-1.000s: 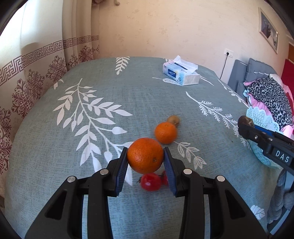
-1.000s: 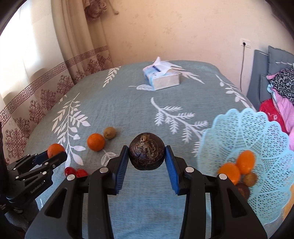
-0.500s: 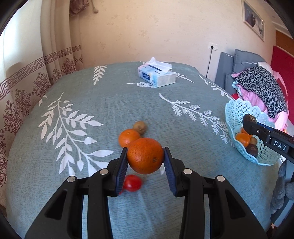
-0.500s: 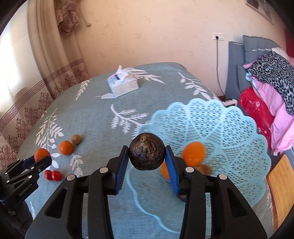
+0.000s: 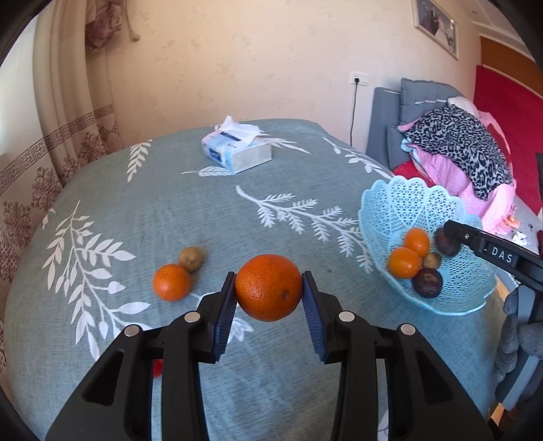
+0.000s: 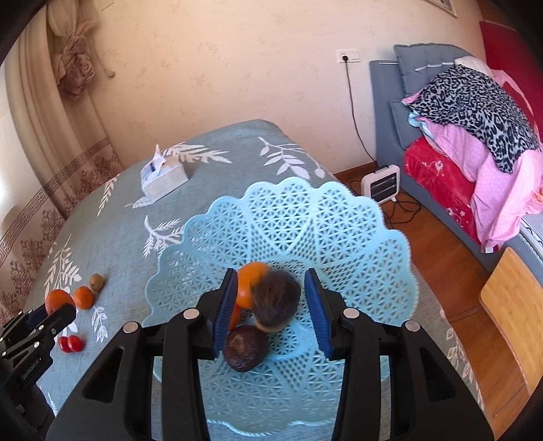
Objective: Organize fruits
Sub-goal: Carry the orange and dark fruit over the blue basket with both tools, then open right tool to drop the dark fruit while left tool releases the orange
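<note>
Where right gripper [image 5: 451, 230] reads "DAS", left gripper [image 5: 268, 291] clamping orange [image 5: 268, 286]

I am in a home bedroom: a padded grey headboard [image 6: 424, 64], piled bedding [image 6: 475, 135], patterned curtains [image 5: 68, 135], a framed picture [image 5: 436, 25] and a small heater [image 6: 381, 183].

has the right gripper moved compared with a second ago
Yes. The right gripper went rightward from the tablecloth to above the basket, jaws now open.
</note>
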Action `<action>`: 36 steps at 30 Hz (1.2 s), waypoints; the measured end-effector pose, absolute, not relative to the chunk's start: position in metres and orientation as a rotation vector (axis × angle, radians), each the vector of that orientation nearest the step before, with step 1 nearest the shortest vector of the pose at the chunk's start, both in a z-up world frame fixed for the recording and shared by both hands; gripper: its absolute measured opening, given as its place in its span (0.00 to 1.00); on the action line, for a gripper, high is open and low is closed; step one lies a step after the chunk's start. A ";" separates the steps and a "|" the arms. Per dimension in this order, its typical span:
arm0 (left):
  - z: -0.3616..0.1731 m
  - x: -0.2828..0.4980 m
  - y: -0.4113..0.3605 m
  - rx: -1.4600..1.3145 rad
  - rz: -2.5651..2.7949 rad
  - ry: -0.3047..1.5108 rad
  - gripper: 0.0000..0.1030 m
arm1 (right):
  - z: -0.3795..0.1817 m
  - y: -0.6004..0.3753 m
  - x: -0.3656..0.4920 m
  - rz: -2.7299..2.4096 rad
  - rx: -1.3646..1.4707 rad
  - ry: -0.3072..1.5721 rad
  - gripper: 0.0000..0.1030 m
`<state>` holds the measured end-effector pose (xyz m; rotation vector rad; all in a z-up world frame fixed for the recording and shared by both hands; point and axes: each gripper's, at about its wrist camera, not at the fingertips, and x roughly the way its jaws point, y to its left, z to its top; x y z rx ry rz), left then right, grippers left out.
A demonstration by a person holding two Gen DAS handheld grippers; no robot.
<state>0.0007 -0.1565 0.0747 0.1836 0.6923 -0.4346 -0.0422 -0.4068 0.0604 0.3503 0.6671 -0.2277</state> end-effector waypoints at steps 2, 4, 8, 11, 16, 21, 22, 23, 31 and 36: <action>0.077 0.000 -0.165 0.189 -0.454 0.687 0.37 | 0.062 -0.415 -0.047 -0.247 0.368 0.648 0.51; 0.080 -0.002 -0.173 0.193 -0.476 0.684 0.37 | 0.064 -0.420 -0.050 -0.259 0.373 0.638 0.51; 0.084 -0.004 -0.191 0.199 -0.520 0.679 0.37 | 0.065 -0.425 -0.055 -0.268 0.381 0.628 0.51; 0.086 -0.007 -0.204 0.197 -0.562 0.683 0.37 | 0.064 -0.426 -0.055 -0.268 0.381 0.626 0.51; 0.085 -0.009 -0.224 0.185 -0.630 0.704 0.37 | 0.066 -0.425 -0.057 -0.268 0.379 0.614 0.51; 0.080 -0.014 -0.244 0.186 -0.696 0.723 0.37 | 0.067 -0.426 -0.058 -0.271 0.384 0.609 0.51; 0.079 -0.015 -0.247 0.186 -0.708 0.725 0.37 | 0.068 -0.425 -0.058 -0.271 0.385 0.608 0.51; 0.079 -0.016 -0.250 0.186 -0.721 0.728 0.37 | 0.068 -0.425 -0.058 -0.271 0.385 0.608 0.51; 0.074 -0.008 -0.246 0.148 -0.699 0.756 0.56 | 0.069 -0.426 -0.059 -0.272 0.389 0.605 0.51; 0.080 -0.004 -0.234 0.137 -0.676 0.738 0.56 | 0.070 -0.422 -0.058 -0.264 0.385 0.605 0.51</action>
